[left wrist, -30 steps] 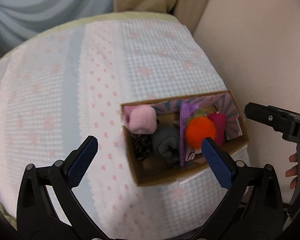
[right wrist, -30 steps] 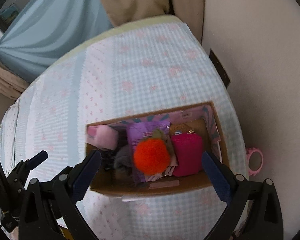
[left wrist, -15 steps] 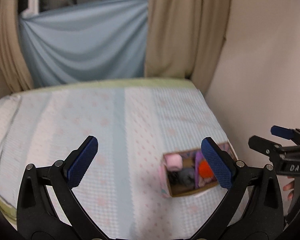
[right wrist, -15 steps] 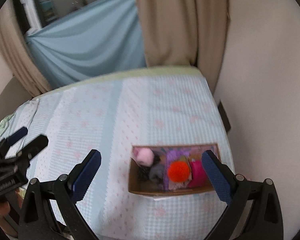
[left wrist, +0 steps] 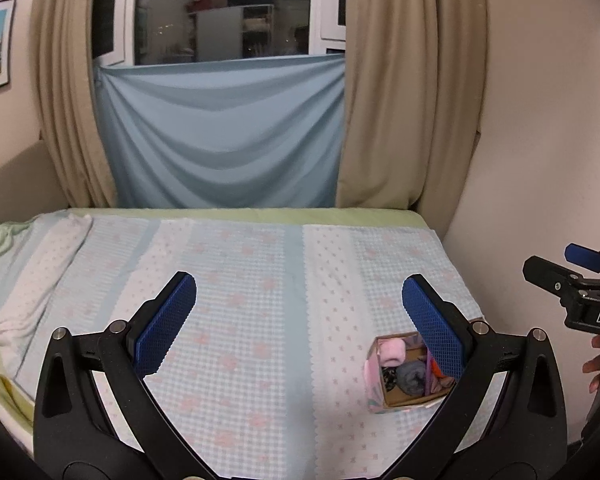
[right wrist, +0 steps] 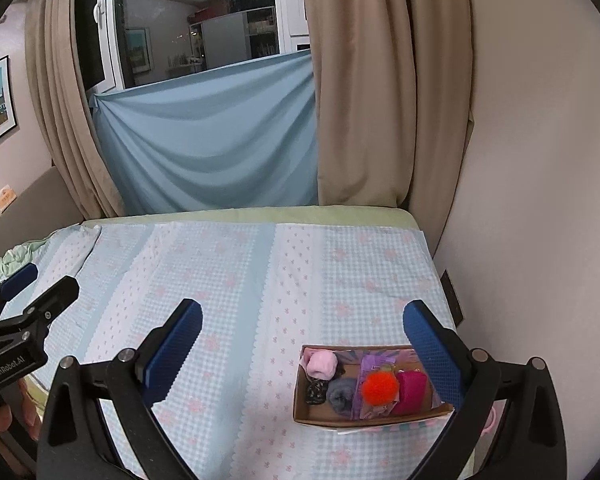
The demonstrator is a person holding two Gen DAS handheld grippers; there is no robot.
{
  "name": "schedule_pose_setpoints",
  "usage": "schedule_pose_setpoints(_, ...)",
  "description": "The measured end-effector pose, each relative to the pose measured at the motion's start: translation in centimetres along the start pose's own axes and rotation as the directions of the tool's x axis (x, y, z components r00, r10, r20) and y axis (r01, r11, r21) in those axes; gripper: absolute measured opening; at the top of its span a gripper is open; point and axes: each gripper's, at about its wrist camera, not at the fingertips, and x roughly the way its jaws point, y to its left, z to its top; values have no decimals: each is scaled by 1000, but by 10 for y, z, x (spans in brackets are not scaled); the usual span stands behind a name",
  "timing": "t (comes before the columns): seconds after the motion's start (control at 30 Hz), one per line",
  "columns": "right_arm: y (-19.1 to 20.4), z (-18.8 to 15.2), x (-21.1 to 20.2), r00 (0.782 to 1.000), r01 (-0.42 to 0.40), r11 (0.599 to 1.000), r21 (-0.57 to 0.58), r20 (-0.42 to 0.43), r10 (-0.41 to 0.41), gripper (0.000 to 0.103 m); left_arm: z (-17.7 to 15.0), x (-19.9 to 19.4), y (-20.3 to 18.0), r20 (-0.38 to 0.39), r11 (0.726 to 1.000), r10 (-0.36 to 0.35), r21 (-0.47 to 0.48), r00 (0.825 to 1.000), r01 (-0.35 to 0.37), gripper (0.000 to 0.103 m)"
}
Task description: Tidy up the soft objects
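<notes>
Cardboard box [right wrist: 370, 420] near bed's [right wrist: 228, 304] right edge

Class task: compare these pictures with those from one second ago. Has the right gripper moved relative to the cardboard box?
Yes. The right gripper has pulled back and up from the cardboard box, which now looks small and low between its open fingers.

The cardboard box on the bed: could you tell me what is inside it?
The cardboard box holds a pink roll, grey roll, orange pompom and magenta item; whatever lies beneath is hidden.
</notes>
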Motion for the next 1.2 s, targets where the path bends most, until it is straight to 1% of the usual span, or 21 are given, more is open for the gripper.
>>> schedule_pose_setpoints(0.17, 4, -8, -1, 1000, 17, 1000, 0, 5, -17, 100, -6, -9, 3, 19, 1000, 10, 16, 1000, -10, 103)
schedule_pose_setpoints(0.33, 3, -10, -5, 999, 31, 999, 10, 10, -31, 100, -10, -10, 1, 14, 1000, -6, 15, 1000, 6, 103)
schedule_pose_setpoints(0.53, 3, -13, -10, 999, 35, 999, 16, 14, -36, 100, -11, -12, -6, 16, 999, -9, 34, 1000, 8, 103)
schedule_pose_setpoints(0.87, 2, -13, -16, 999, 35, 999, 18, 25, -36, 100, -14, -15, -10, 30, 1000, -7, 28, 1000, 6, 103)
schedule_pose_setpoints(1.2, -1, -11, -16, 999, 37, 999, 25, 19, -38, 100, -15, -14, -12, 19, 1000, -8, 14, 1000, 8, 103)
